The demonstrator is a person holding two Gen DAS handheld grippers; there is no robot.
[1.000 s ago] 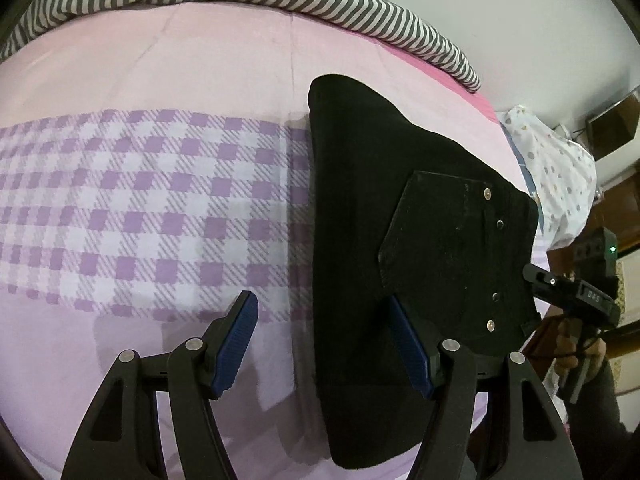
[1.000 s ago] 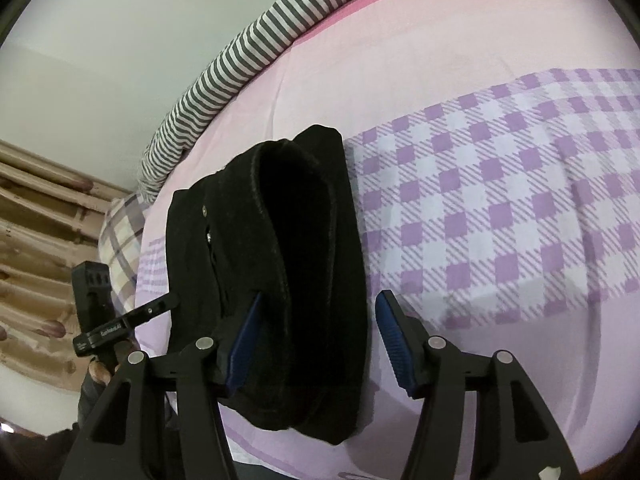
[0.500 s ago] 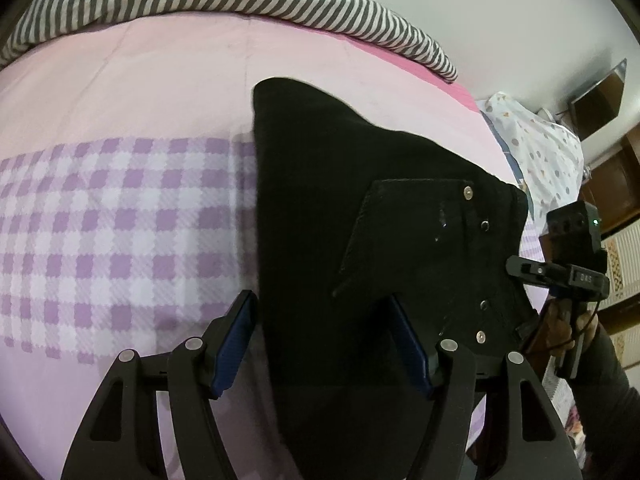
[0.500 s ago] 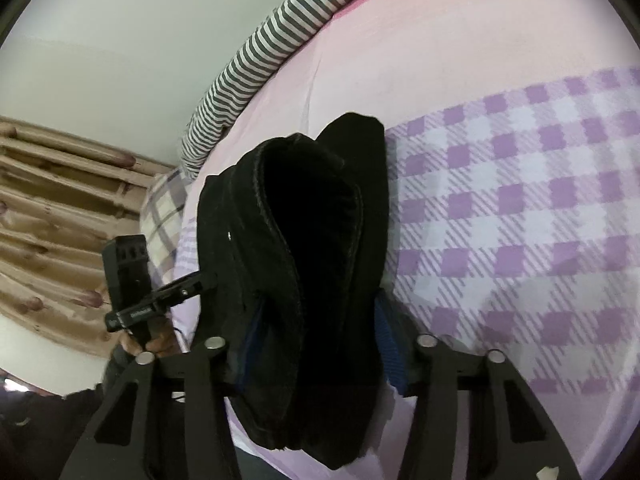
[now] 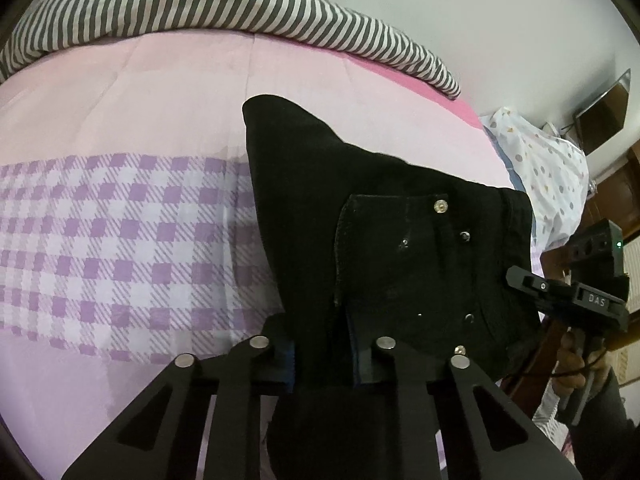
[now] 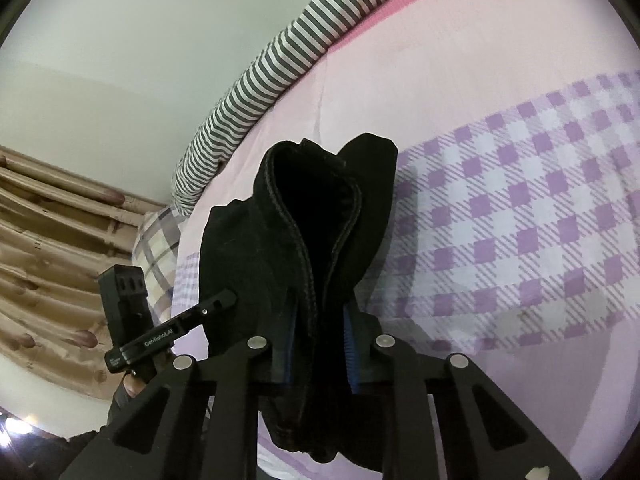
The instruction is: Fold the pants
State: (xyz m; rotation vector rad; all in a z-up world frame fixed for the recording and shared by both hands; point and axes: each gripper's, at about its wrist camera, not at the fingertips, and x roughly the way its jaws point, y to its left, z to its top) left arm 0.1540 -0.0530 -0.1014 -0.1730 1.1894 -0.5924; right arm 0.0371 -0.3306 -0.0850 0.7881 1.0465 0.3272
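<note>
The black pants point(image 5: 360, 216) lie folded into a thick bundle on the pink and purple-checked bed, back pocket with metal rivets facing up. My left gripper point(image 5: 322, 354) is shut on the near edge of the bundle. In the right wrist view the pants point(image 6: 320, 232) show their rounded folded end, and my right gripper point(image 6: 318, 344) is shut on that end. Each gripper shows in the other's view, the right one point(image 5: 568, 300) at the waistband side and the left one point(image 6: 160, 336) at the far side.
A grey-and-white striped blanket point(image 5: 240, 12) runs along the far edge of the bed by the wall. A dotted white pillow point(image 5: 548, 176) lies past the pants in the left wrist view. A checked pillow point(image 6: 160, 240) and beige curtains point(image 6: 52, 264) show in the right wrist view.
Both grippers moved in onto the folded pants and closed on them; a second ago both were open just short of the bundle.
</note>
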